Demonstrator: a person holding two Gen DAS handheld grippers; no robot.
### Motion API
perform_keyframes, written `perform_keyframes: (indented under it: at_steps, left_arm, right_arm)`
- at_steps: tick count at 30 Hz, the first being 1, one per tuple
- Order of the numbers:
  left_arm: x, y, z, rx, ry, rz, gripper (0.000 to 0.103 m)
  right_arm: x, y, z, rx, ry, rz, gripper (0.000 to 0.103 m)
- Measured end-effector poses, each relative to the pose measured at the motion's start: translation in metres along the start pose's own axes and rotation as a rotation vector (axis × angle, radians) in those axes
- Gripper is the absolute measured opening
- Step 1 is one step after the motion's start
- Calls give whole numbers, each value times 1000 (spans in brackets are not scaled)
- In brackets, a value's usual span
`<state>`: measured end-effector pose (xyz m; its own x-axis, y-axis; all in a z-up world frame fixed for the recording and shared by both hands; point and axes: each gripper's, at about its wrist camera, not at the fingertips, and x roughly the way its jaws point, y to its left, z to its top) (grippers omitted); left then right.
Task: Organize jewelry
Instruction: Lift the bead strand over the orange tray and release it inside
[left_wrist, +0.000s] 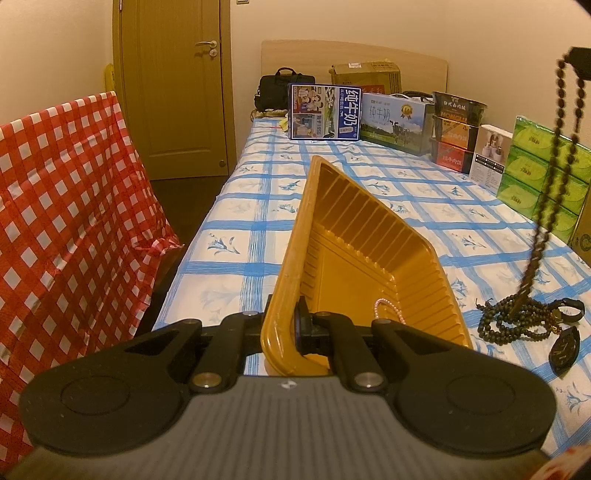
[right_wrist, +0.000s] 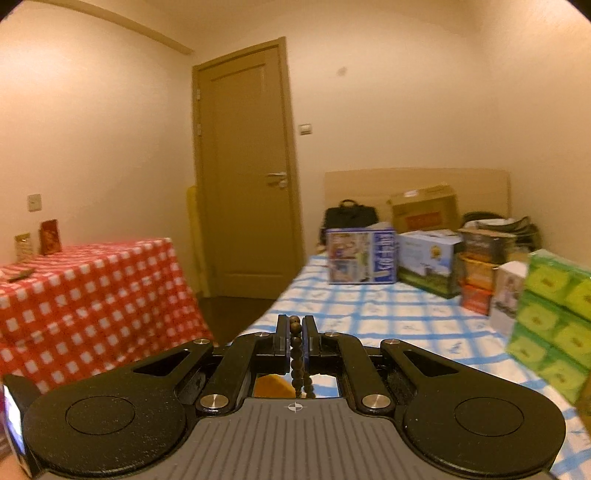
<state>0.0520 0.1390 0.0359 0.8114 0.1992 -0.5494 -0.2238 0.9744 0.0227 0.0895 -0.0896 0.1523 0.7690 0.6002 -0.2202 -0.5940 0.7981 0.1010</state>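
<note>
My left gripper (left_wrist: 286, 325) is shut on the near rim of a yellow ribbed tray (left_wrist: 354, 236), holding it tilted up on its edge over the blue-checked bed. A pink pearl strand (left_wrist: 388, 312) lies in the tray's low corner. In the right wrist view my right gripper (right_wrist: 294, 326) is shut on a dark wooden bead strand (right_wrist: 295, 350), which hangs down between the jaws. In the left wrist view the same dark bead strand (left_wrist: 561, 147) dangles from the upper right down to a coiled heap of beads (left_wrist: 517, 321) on the bed. A black watch (left_wrist: 563, 350) lies beside the heap.
Milk cartons (left_wrist: 325, 112), stacked noodle boxes (left_wrist: 454, 129) and green tissue packs (left_wrist: 535, 177) line the bed's far and right sides. A red-checked table (left_wrist: 66, 221) stands left of the bed, with a closed door (left_wrist: 177, 85) behind. A black bag (left_wrist: 280, 86) sits by the headboard.
</note>
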Motion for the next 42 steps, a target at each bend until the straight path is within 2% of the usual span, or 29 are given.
perform_keyframes:
  at_steps: [7,15,22,32,35,39,42]
  left_arm:
    - [-1,-1,2,-2,1,-1,7]
    - [-2,-2,3,-3,1,-2,7]
    - [0,-2,1,-8,3,-3,7]
    - [0,-2,1,-10,3,-3,7]
    - [1,-1,0,-11,5,-4,7]
    - [1,0,-2,-13,8,-4,7]
    - [1,1,-2,-12,8,-3,7]
  right_arm:
    - [32,16,-18,31,87,75,6]
    - [78,28,-66,38,280,112,6]
    - [88,36,-69,44,291,211,6]
    - [103,34,-95,52,400,210,6]
    - [100,28,-95,61,392,189,9]
    - [80,7,-93,86,338,103,35]
    - [55,-18,-102,103,309,-27,36]
